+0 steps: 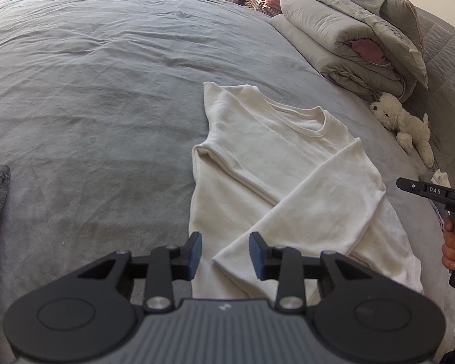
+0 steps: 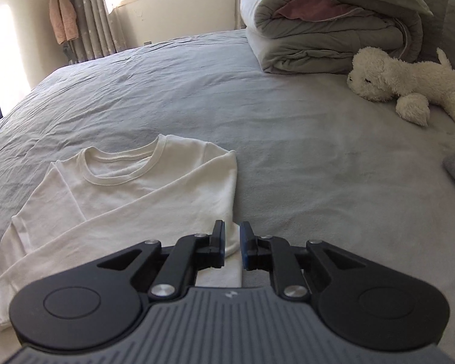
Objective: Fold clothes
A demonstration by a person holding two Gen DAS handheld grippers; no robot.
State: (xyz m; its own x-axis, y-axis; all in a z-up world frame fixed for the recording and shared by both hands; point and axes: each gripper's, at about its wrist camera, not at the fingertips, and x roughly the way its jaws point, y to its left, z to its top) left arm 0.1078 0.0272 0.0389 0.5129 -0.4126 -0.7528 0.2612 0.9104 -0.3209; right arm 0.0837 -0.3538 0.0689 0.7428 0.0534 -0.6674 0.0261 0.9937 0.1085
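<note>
I see the white long-sleeve shirt point(image 1: 288, 176) lying flat at centre frame on the grey bed point(image 1: 91, 91) (sleeves crossed over its body), my left gripper point(image 1: 224, 253) spread wide above its hem, my right gripper point(image 2: 233, 244) narrowly parted, gripping nothing.

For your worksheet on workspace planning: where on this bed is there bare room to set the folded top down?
Widest bare sheet lies left of the white top. A smaller patch lies between the top and the plush dog. Crowded: the quilt stack by the headboard.
</note>
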